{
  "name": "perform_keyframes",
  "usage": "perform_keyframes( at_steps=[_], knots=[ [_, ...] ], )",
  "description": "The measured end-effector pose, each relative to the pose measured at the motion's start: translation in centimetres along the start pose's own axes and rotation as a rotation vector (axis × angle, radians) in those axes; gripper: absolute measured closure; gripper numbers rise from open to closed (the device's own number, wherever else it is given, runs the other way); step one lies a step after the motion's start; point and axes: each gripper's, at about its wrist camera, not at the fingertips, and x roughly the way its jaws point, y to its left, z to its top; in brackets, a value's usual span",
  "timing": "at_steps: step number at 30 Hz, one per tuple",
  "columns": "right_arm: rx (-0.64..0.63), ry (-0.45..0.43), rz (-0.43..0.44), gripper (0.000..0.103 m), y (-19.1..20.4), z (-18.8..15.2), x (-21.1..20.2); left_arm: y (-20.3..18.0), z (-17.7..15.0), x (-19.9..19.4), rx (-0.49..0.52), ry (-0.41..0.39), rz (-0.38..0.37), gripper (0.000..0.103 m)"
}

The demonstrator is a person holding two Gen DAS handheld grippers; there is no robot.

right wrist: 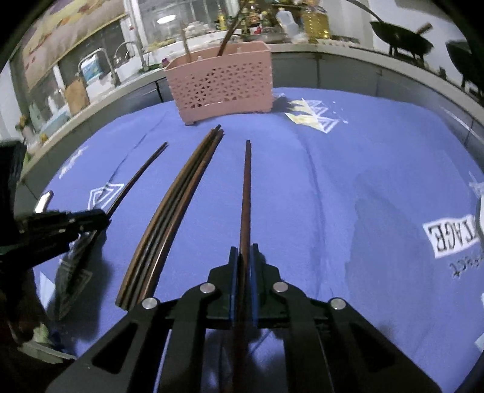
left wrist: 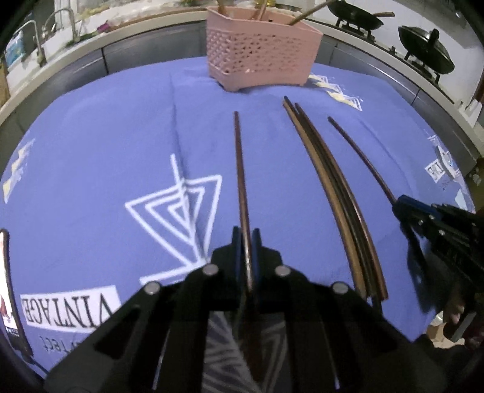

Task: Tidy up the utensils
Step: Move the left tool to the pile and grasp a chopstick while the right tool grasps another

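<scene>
Dark brown chopsticks lie on a blue printed cloth. My left gripper is shut on a single chopstick that points toward the pink perforated basket. In the right wrist view, my right gripper is shut on another single chopstick. Between the two held sticks lies a loose bundle of several chopsticks. Each gripper shows in the other's view: the right gripper at the right edge, the left gripper at the left. The basket holds a few upright utensils.
A kitchen counter curves behind the cloth, with sink taps at the left and black woks on a stove at the right. A phone lies at the cloth's left edge. Bottles stand behind the basket.
</scene>
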Motion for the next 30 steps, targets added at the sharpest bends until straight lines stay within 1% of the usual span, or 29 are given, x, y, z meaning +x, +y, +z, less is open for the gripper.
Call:
perform_keyframes(
  at_steps=[6, 10, 17, 20, 24, 30],
  knots=[
    [0.046, 0.001, 0.026, 0.093, -0.2, 0.5, 0.3, 0.1, 1.2, 0.6, -0.006, 0.01, -0.004, 0.096],
    [0.062, 0.003, 0.051, 0.088, -0.4, 0.7, 0.5, 0.1, 2.6, 1.4, -0.008, 0.012, -0.003, 0.096],
    [0.066, -0.006, 0.057, 0.086, -0.4, 0.8, 0.5, -0.2, 5.2, 2.9, 0.021, 0.007, 0.045, 0.096],
    [0.061, -0.003, 0.05, 0.085, -0.4, 1.0, 0.6, -0.1, 6.2, 3.4, 0.027, 0.002, 0.054, 0.096],
    [0.049, 0.016, 0.036, 0.085, -0.6, 2.2, 1.3, -0.1, 7.4, 4.1, 0.033, -0.004, 0.056, 0.096],
    [-0.001, 0.052, 0.012, 0.084, -1.0, 5.5, 3.5, -0.2, 8.5, 4.7, 0.053, -0.006, 0.06, 0.09]
  ],
)
